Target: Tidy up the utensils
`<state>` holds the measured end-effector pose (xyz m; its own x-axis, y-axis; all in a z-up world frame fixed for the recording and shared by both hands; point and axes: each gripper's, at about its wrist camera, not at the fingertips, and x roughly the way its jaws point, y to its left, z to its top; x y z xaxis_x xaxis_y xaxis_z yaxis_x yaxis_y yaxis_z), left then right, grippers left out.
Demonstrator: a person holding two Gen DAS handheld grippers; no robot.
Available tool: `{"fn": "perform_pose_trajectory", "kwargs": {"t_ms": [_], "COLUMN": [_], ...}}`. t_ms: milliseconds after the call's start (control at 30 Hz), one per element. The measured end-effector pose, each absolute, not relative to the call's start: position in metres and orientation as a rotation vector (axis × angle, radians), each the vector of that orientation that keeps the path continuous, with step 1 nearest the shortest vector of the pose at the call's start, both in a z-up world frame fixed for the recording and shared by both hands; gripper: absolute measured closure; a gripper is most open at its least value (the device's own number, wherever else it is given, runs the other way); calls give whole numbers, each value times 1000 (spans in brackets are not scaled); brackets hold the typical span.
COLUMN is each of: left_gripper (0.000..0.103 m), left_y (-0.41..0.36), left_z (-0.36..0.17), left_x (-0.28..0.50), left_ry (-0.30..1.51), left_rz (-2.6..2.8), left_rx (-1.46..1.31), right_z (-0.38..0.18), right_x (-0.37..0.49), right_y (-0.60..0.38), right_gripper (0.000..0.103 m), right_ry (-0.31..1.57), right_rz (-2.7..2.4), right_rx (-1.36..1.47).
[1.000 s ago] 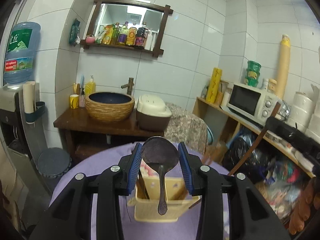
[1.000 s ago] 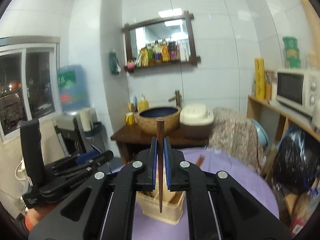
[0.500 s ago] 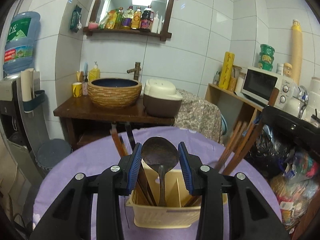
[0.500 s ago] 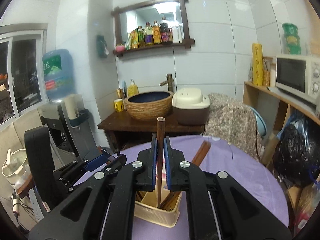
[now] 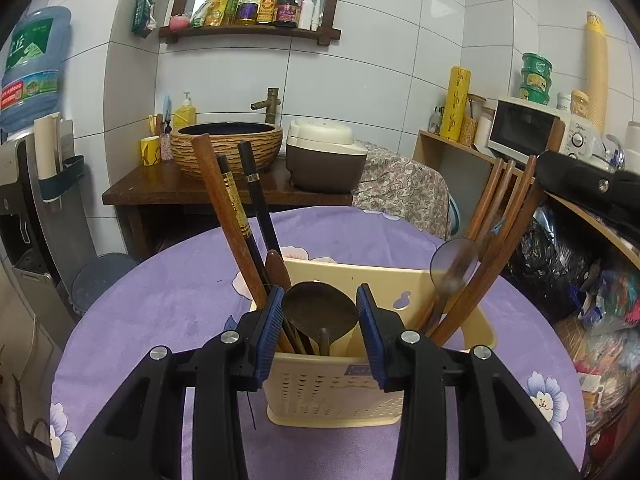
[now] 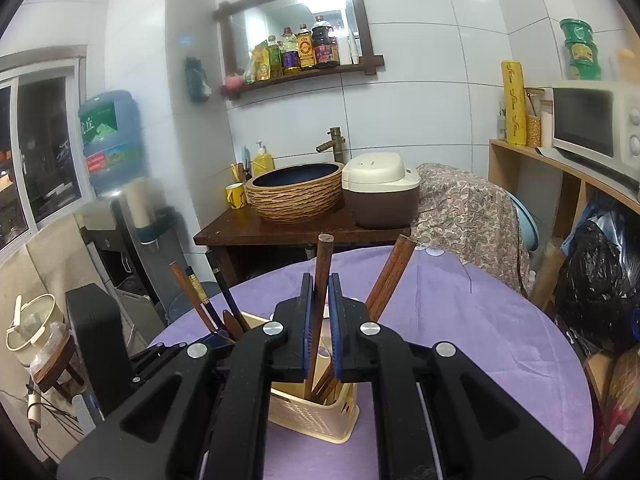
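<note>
A cream plastic utensil caddy [image 5: 340,392] stands on the purple tablecloth [image 5: 168,300]. My left gripper [image 5: 319,312] is shut on a dark wooden spoon [image 5: 319,310], bowl up, handle down inside the caddy's middle compartment. Several chopsticks [image 5: 236,216] lean out of the caddy's left side, and more chopsticks and a blurred spoon [image 5: 454,258] lean on the right. My right gripper [image 6: 320,320] is shut on a brown wooden stick [image 6: 322,272] whose lower end is inside the caddy [image 6: 316,416]. The left gripper body [image 6: 96,344] shows at the left.
The round table's edge [image 6: 560,360] drops off on all sides. Behind it stand a dark wooden stand with a woven basin [image 5: 228,146] and a rice cooker [image 5: 324,160]. A shelf with a microwave [image 5: 528,132] is at the right, a water dispenser [image 5: 28,184] at the left.
Both grippers have come down toward the caddy. The spoon's handle and the stick's lower end have sunk into it, and the caddy looks larger and closer.
</note>
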<state>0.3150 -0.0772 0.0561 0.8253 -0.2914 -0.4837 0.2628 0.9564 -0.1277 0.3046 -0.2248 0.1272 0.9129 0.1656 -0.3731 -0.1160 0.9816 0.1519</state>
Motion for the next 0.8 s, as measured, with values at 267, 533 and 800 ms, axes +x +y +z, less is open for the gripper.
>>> {"fn": "perform_pose_trajectory", "kwargs": {"t_ms": [267,533,800], "left_gripper": [32,9,5], "left_y": [-61,-49,-28], "left_z": [74,69,35], "left_x": [282,247,163], "left_ry": [438,392,343], "left_rz": [-316,-294,-285], "left_rx": [-100,-92,-34], "right_z": [122,116,70], "right_x": [305,282,185], "right_y": [-232,-235,-221], "right_gripper": [65,22,7], "right_ry": [399,357,269], "right_rz": [129,66,-8], "right_rx": [130,96,1]}}
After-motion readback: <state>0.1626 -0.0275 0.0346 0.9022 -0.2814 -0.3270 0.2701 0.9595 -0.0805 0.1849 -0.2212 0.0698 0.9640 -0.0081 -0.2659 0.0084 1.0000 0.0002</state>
